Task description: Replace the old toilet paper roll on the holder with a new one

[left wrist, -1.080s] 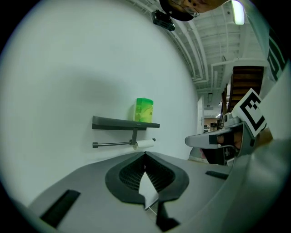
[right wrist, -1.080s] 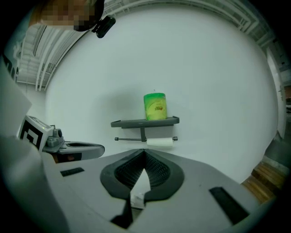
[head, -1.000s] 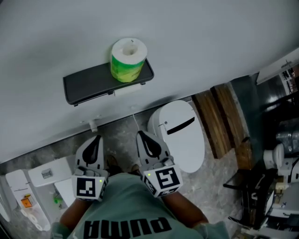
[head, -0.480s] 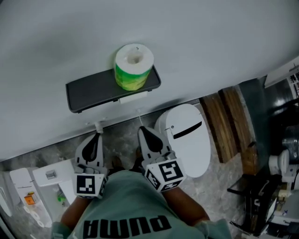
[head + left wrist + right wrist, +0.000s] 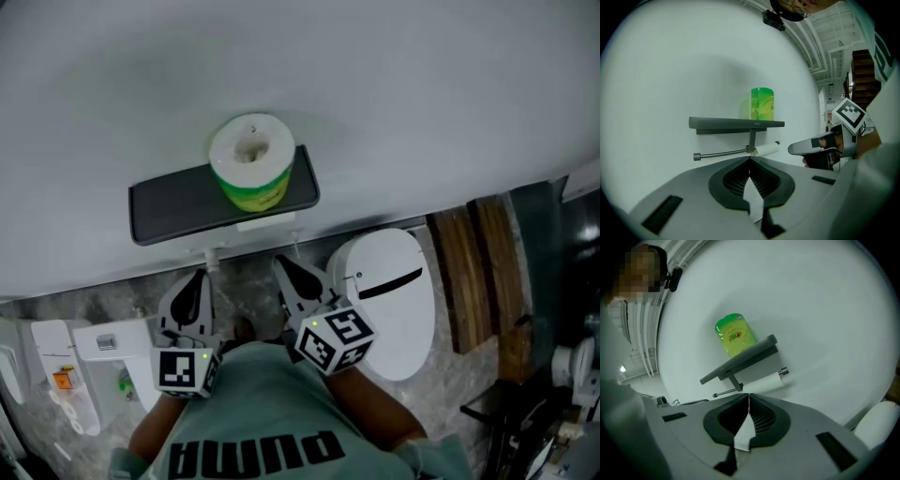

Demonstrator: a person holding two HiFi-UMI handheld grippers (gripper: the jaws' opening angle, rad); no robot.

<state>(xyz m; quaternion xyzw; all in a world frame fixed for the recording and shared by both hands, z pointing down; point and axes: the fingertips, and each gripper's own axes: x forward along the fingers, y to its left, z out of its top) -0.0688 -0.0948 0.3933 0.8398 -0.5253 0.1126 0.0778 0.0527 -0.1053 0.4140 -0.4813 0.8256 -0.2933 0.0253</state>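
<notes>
A new toilet paper roll in a green wrapper stands upright on the dark wall shelf. The old, thin white roll hangs on the bar under the shelf's right end. The left gripper view also takes in the wrapped roll, the shelf and the old roll. My left gripper and right gripper point at the wall below the shelf, short of it. Both are shut and hold nothing. The right gripper view has the wrapped roll and old roll straight ahead.
A white toilet with its lid down stands just right of my right gripper. Wooden slats lie further right. White boxes and small items sit on the floor at the left. The bare metal bar reaches left under the shelf.
Both grippers have edged closer to the wall under the shelf. The right gripper has rolled, so its marker cube is tilted. The jaws have stayed shut.
</notes>
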